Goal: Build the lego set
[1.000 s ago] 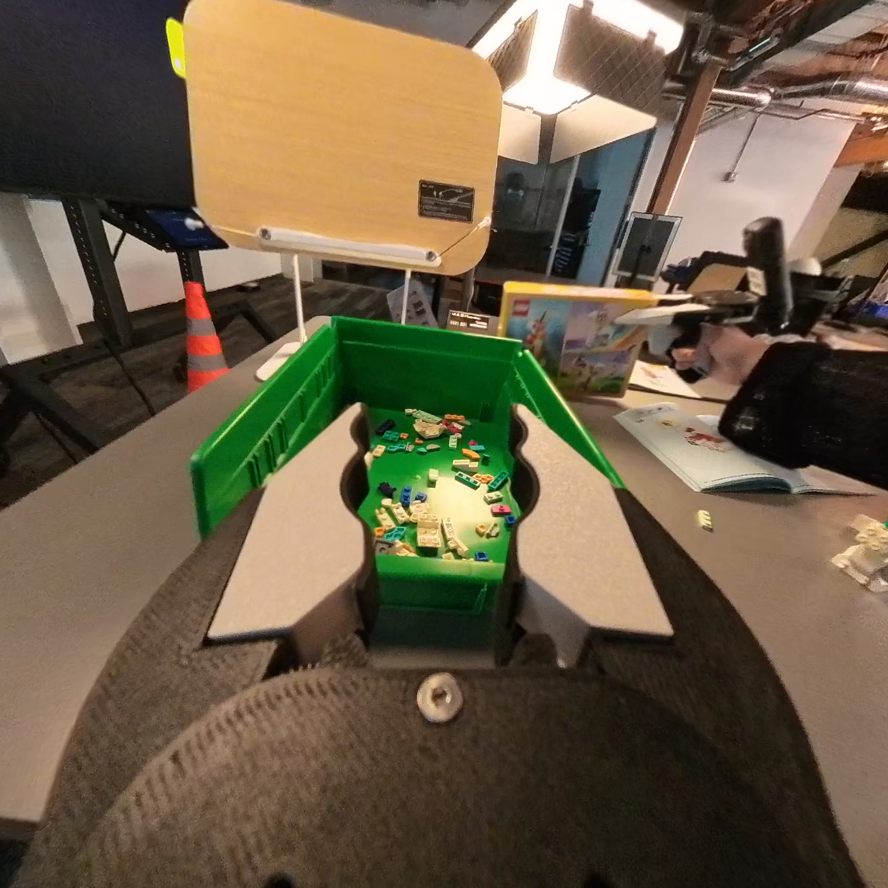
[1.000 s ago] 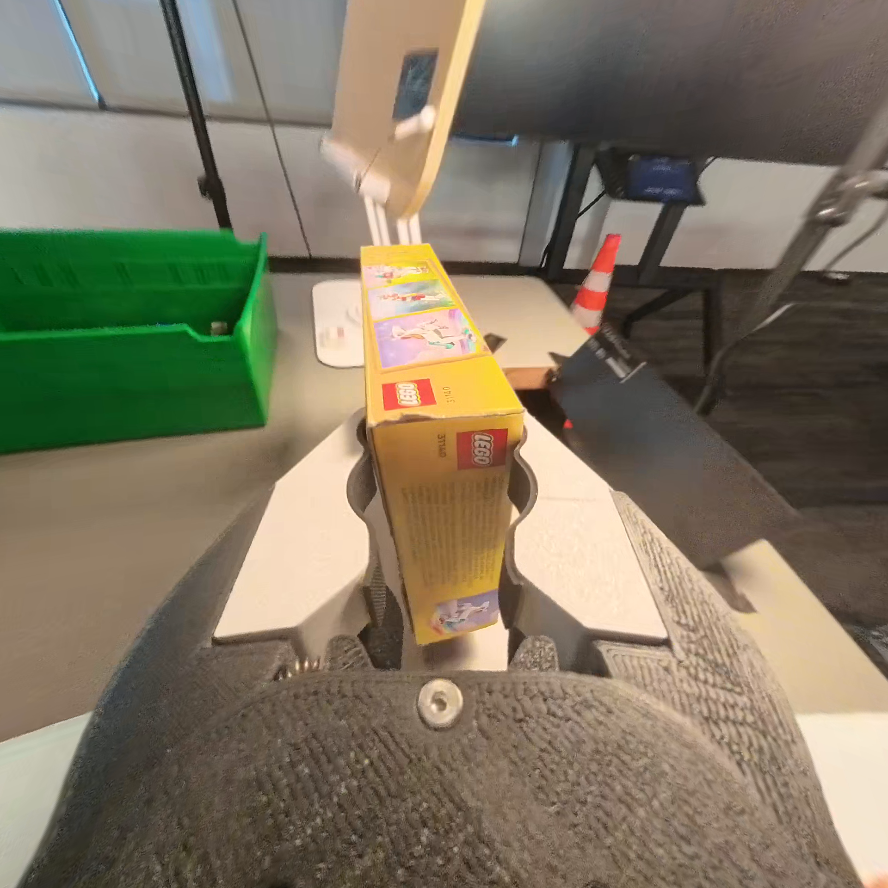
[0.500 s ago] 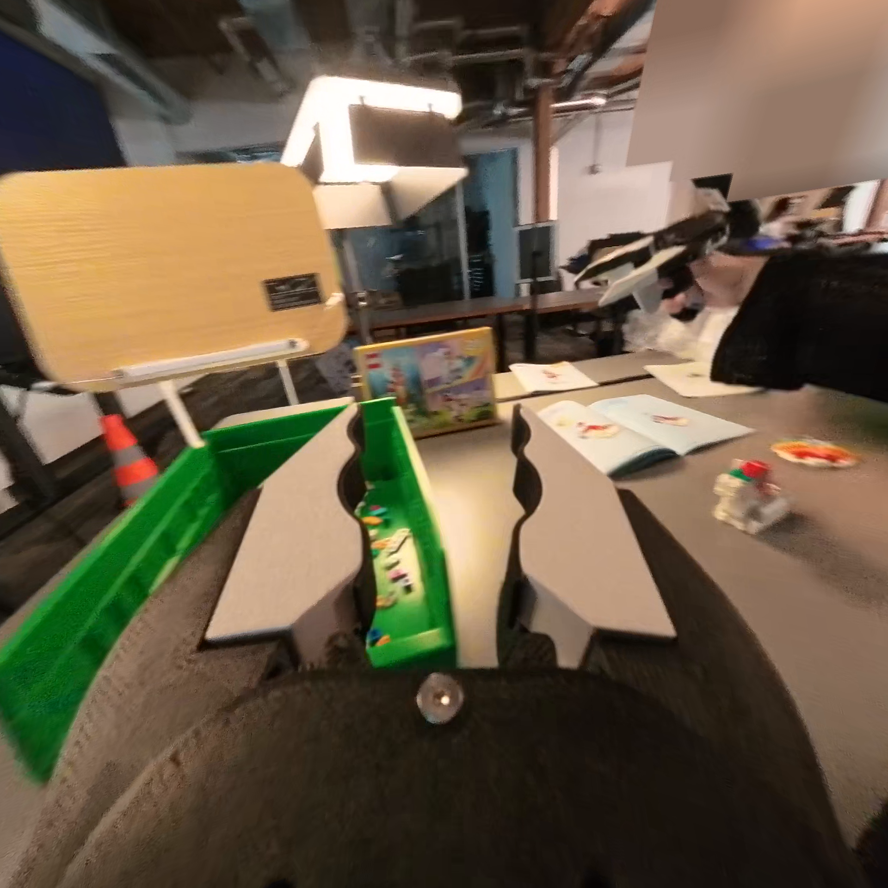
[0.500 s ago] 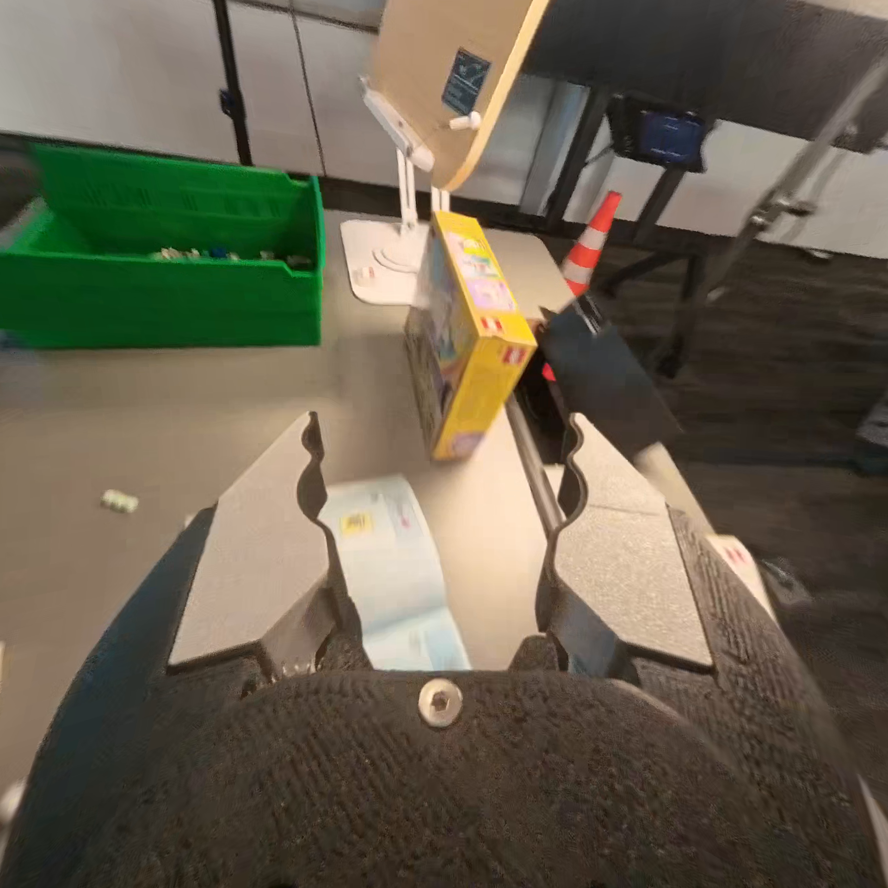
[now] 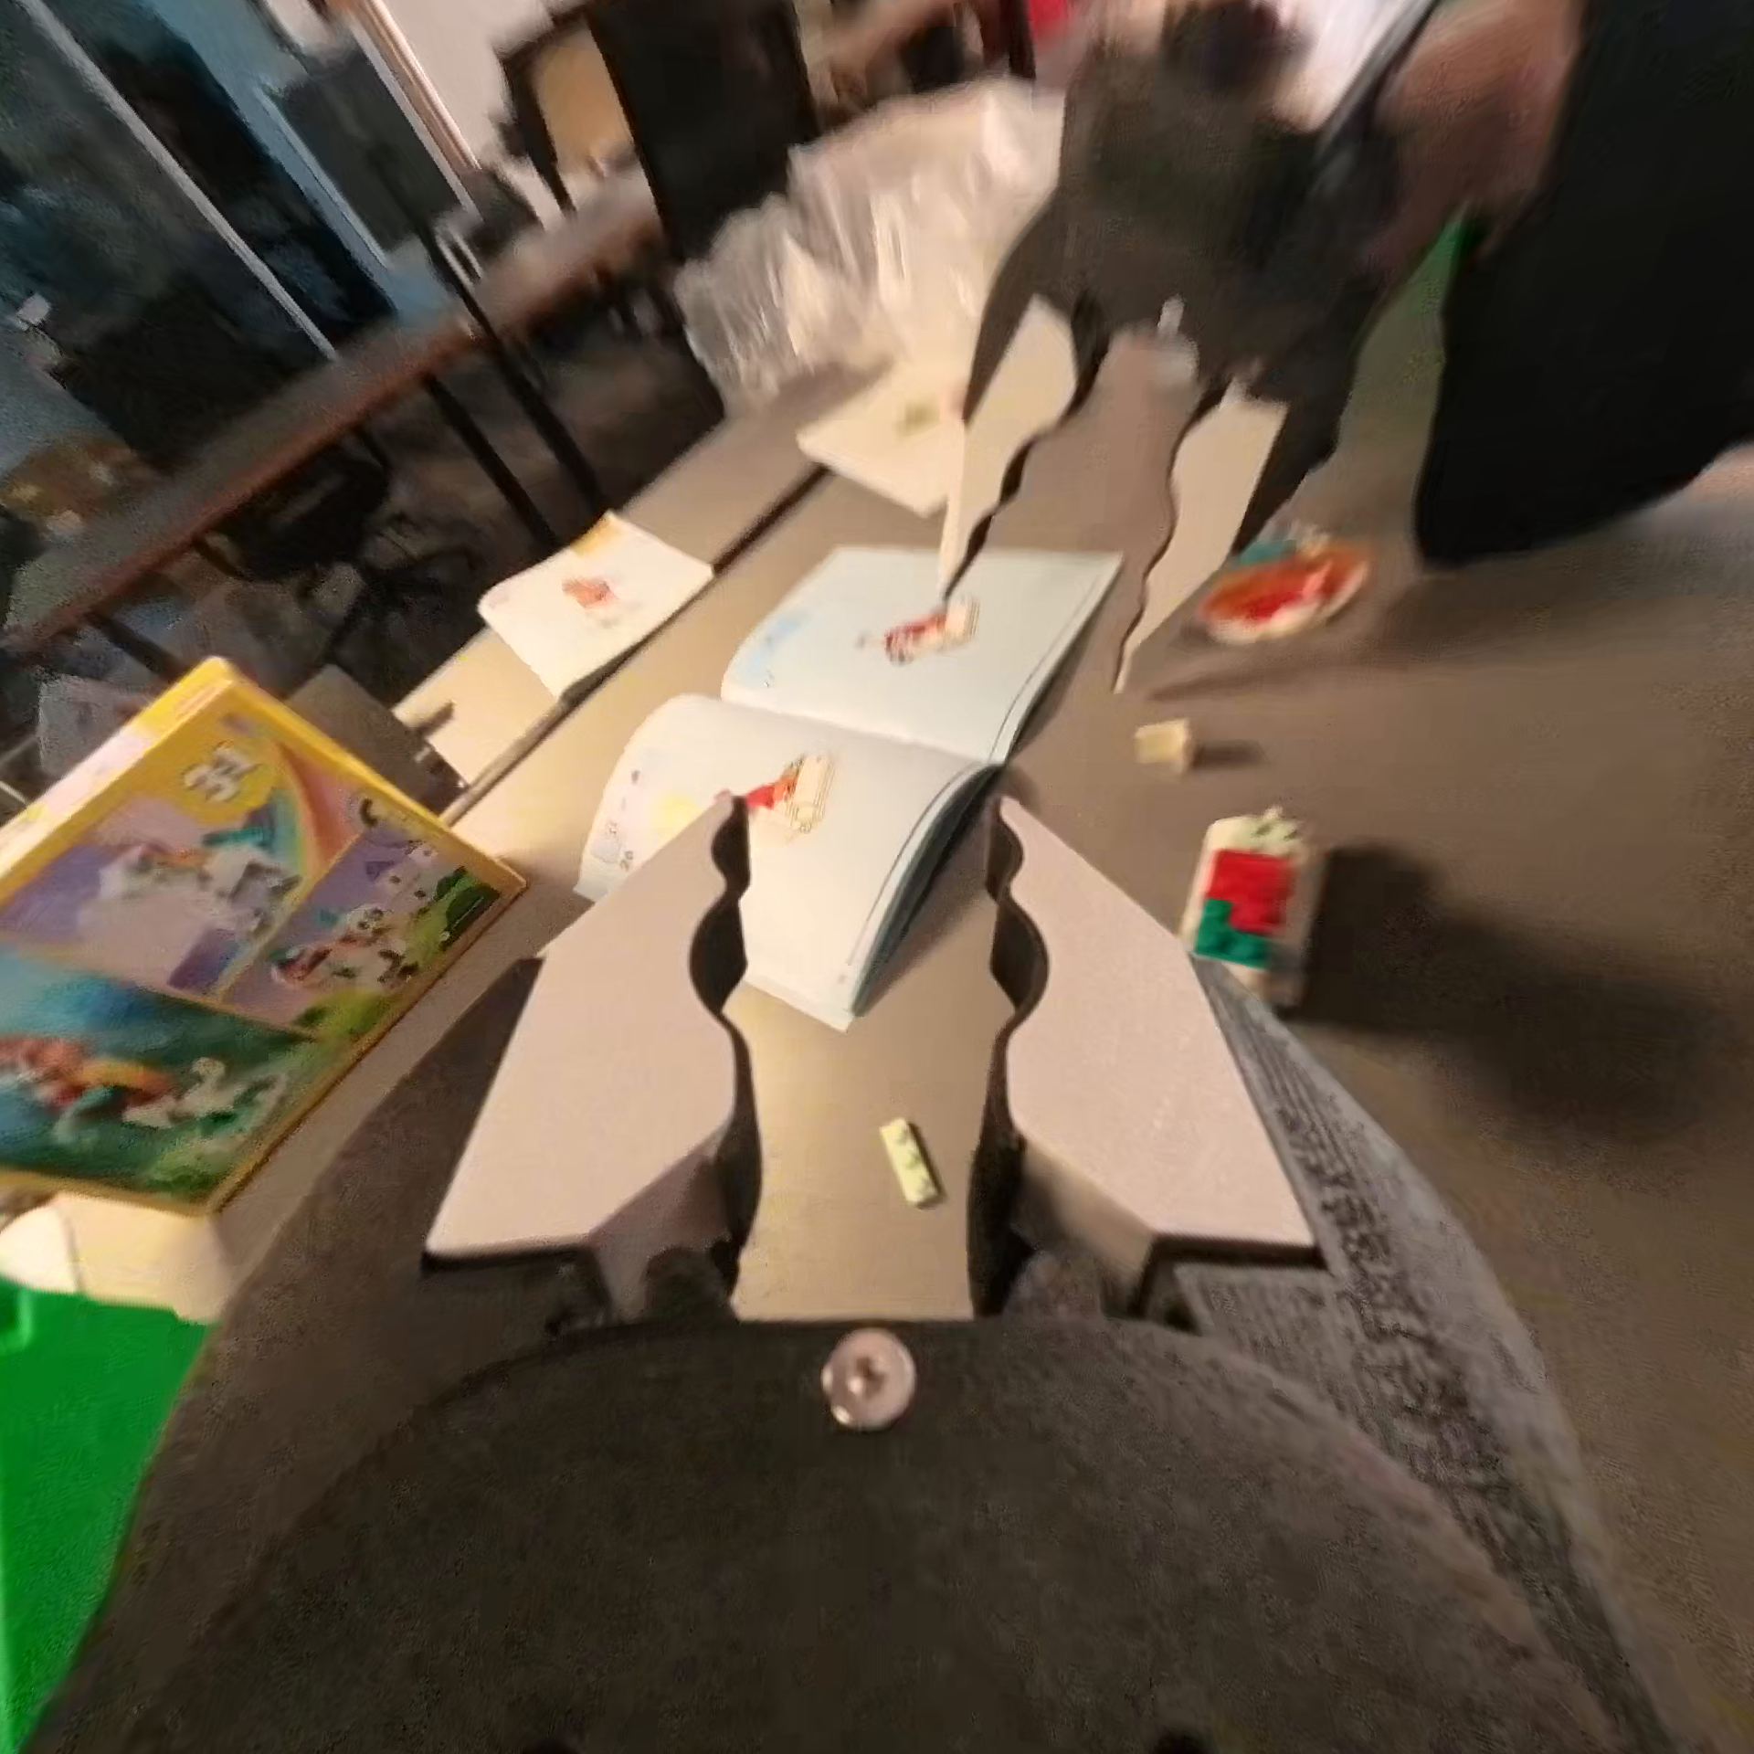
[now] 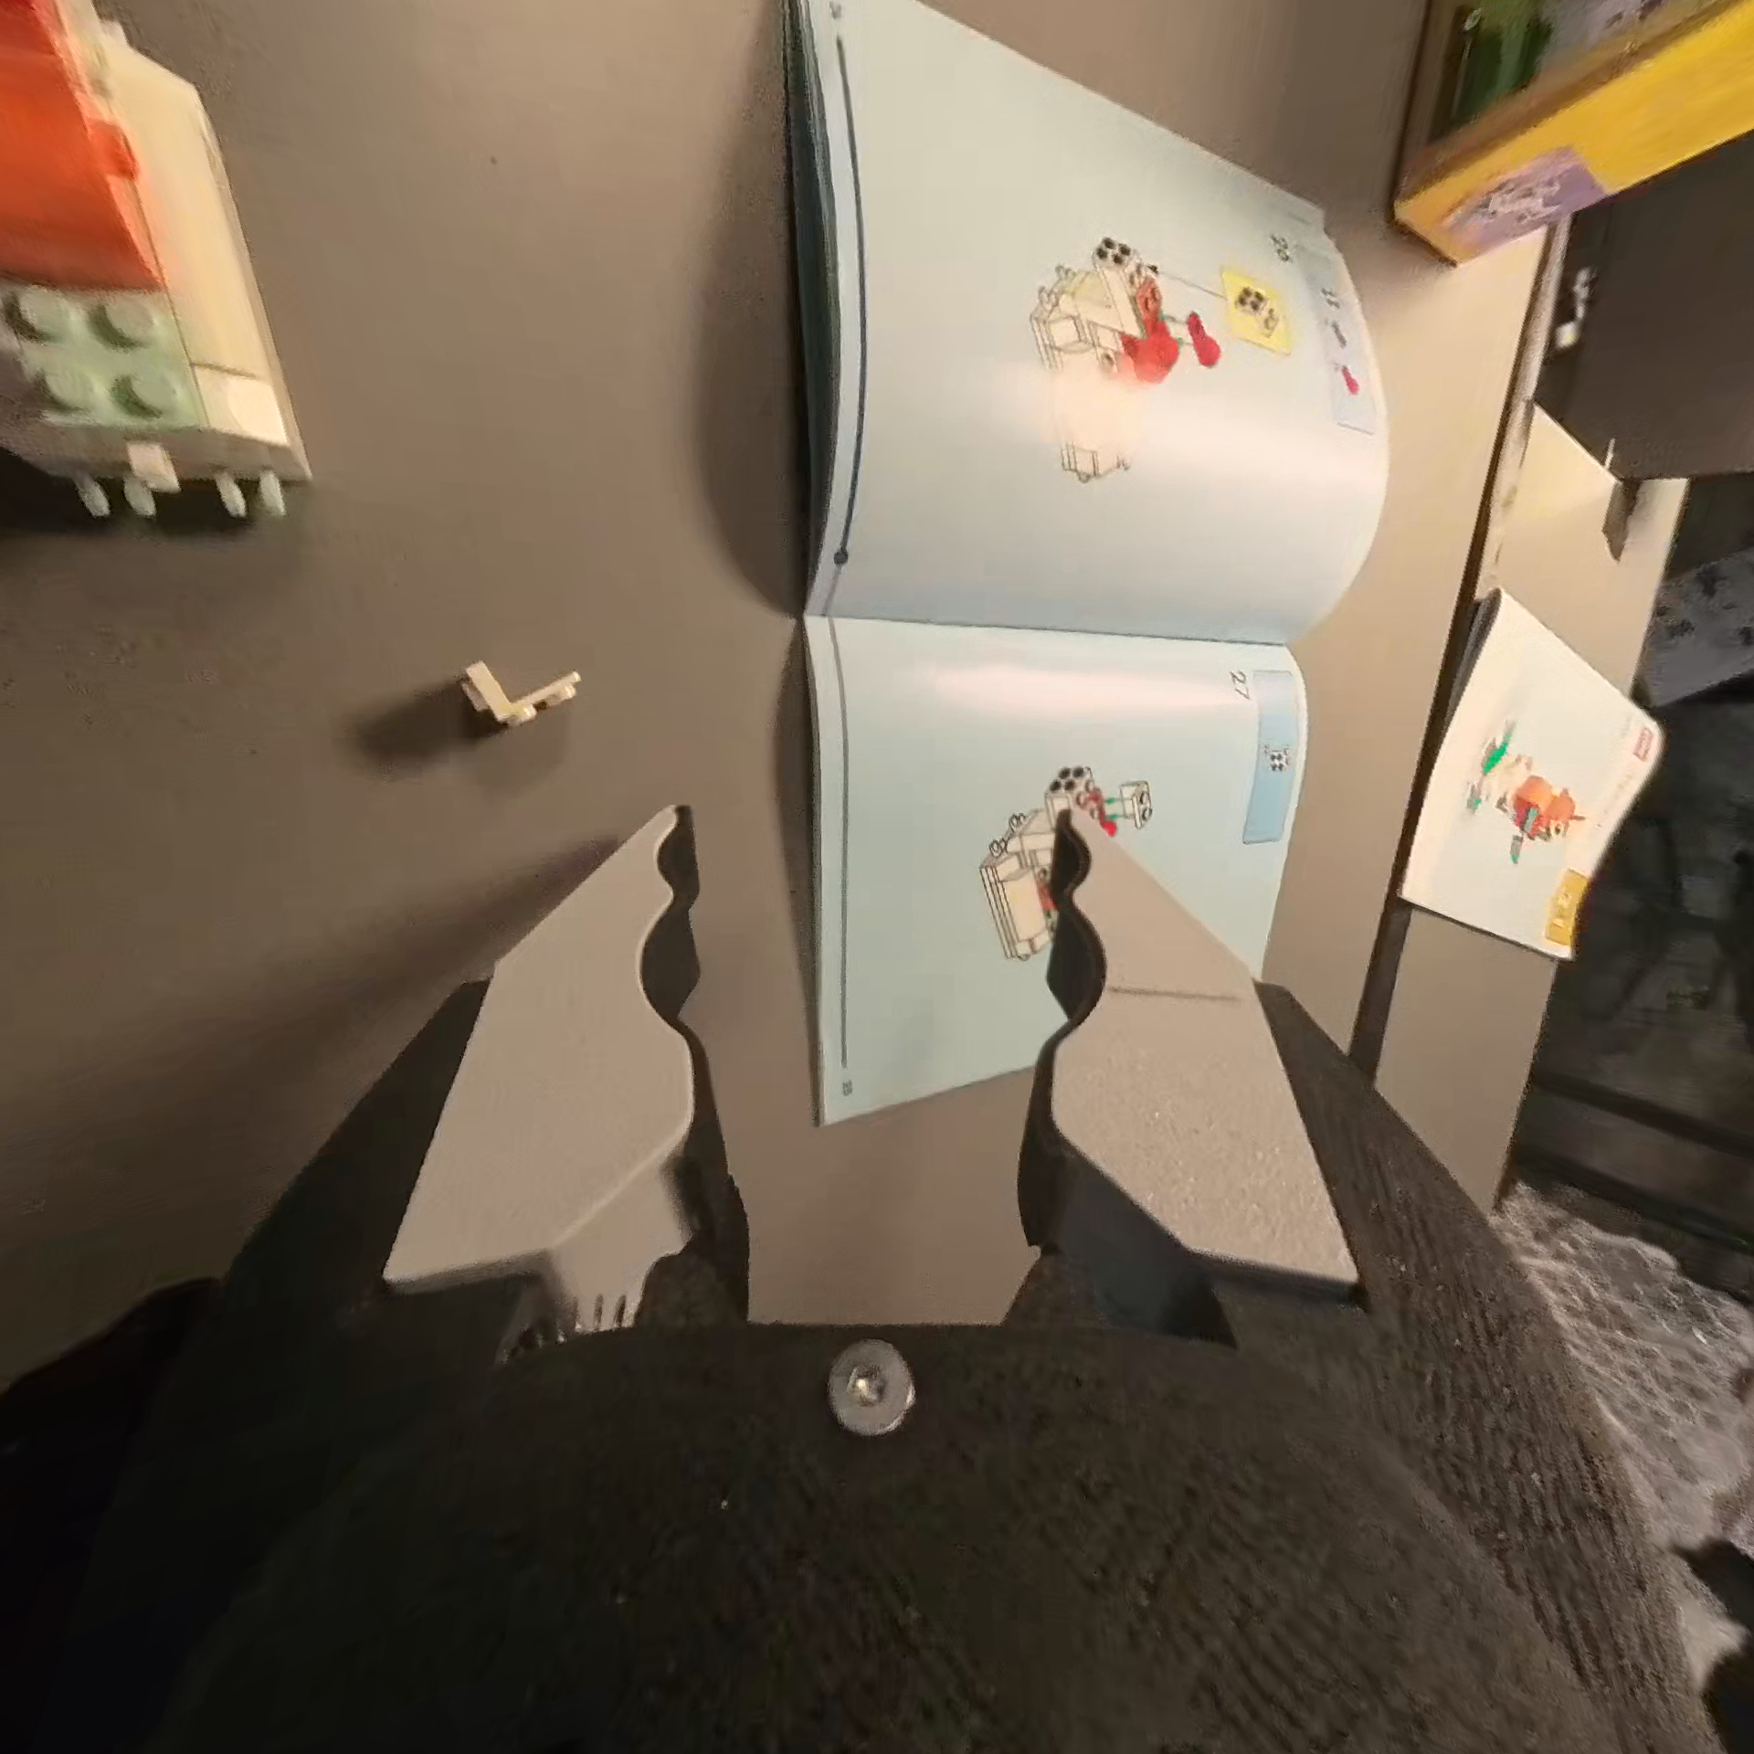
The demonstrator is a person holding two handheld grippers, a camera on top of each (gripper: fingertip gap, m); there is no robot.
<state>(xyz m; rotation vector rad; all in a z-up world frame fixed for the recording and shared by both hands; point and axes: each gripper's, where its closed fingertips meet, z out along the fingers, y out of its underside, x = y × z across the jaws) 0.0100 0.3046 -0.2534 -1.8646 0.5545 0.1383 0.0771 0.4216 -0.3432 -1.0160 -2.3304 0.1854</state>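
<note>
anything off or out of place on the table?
Nothing damaged or spilled. Two loose pieces lie apart from the green bin: a pale green plate between the left gripper's fingers, and a cream bracket beside the open instruction booklet.

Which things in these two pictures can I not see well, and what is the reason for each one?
- Green bin: left wrist view, cut off by the corner; its contents are out of sight.
- Partly built model: right wrist view, cut by the left edge and blurred.
- Right hand-held gripper: left wrist view, motion-blurred; its body is unclear.
- Open instruction booklet: right wrist view, one finger covers part of the lower drawing.
- Yellow box: right wrist view, only a corner shows.
</note>
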